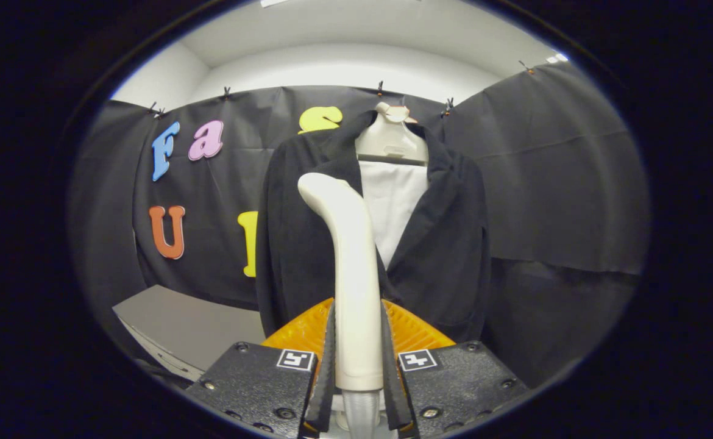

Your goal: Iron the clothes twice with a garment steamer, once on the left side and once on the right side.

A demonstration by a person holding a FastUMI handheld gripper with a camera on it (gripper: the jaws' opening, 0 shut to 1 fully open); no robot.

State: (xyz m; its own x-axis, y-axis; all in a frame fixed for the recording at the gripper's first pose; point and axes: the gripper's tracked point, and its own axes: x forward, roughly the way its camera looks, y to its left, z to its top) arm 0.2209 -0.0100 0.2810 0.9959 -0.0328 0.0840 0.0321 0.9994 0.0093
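Where the two black, ridged fingers (331,360) of the gripper (358,360) meet, they pinch the lower handle of one cream-white plastic garment steamer (347,268), each pad pressed flat against a side of it. The steamer stands upright between the fingers and rises beyond them, its shaft smooth and slightly tapered, bending at the top into a rounded head that leans toward the left. A grey, narrower neck shows at its base, just below the grip. Two orange ribbed plates (300,329) flank the fingers, one on each side, and two black gripper blocks (253,381) each carry one square black-and-white marker (295,359). Directly behind the steamer hangs one black, soft-textured jacket (454,244), open at the front, with its two lapels spread over a single white cloth panel (399,201). The jacket is carried on one white moulded hanger form (391,137) at the collar. The steamer head overlaps the jacket's left front panel in this view; whether it touches the fabric cannot be told. One grey flat table surface (192,323) lies low to the left of the jacket, well apart from the fingers.
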